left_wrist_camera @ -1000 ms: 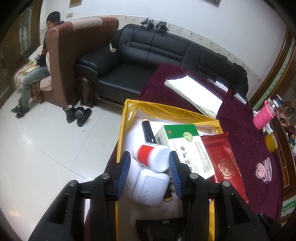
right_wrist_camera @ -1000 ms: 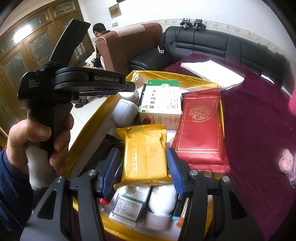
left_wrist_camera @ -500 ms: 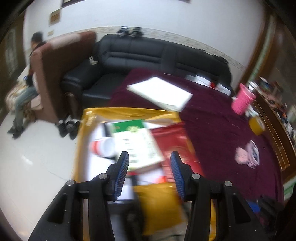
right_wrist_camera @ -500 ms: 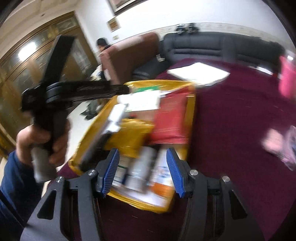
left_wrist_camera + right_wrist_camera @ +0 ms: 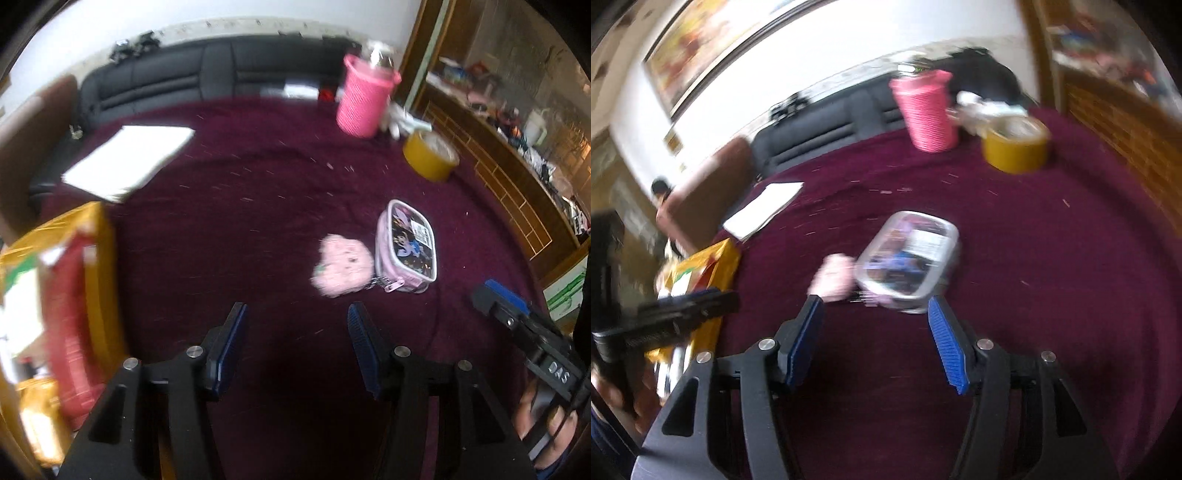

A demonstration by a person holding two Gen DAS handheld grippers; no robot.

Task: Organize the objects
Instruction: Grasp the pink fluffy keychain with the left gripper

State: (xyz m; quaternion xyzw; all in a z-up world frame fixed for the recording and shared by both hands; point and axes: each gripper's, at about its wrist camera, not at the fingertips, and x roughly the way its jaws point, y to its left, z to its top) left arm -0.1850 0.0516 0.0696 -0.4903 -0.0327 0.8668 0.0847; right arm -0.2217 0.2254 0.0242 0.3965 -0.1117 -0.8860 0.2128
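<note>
**Pouch ahead of the right tongs**

The pouch (image 5: 908, 258) lies flat on the counter (image 5: 1052, 295), just beyond the right tongs (image 5: 873, 339), a little right of their midline; its long axis runs toward the frame's upper right. A pink pompom (image 5: 833, 277) touches its left end. The left tongs (image 5: 295, 347) sit farther off, with the pouch up-right of them. Both tongs are opening, nothing between them. The tray (image 5: 98, 258) is at far left, the pink cup (image 5: 364, 99) and tape roll (image 5: 430, 155) at the far edge, a sofa (image 5: 184, 77) behind.
</note>
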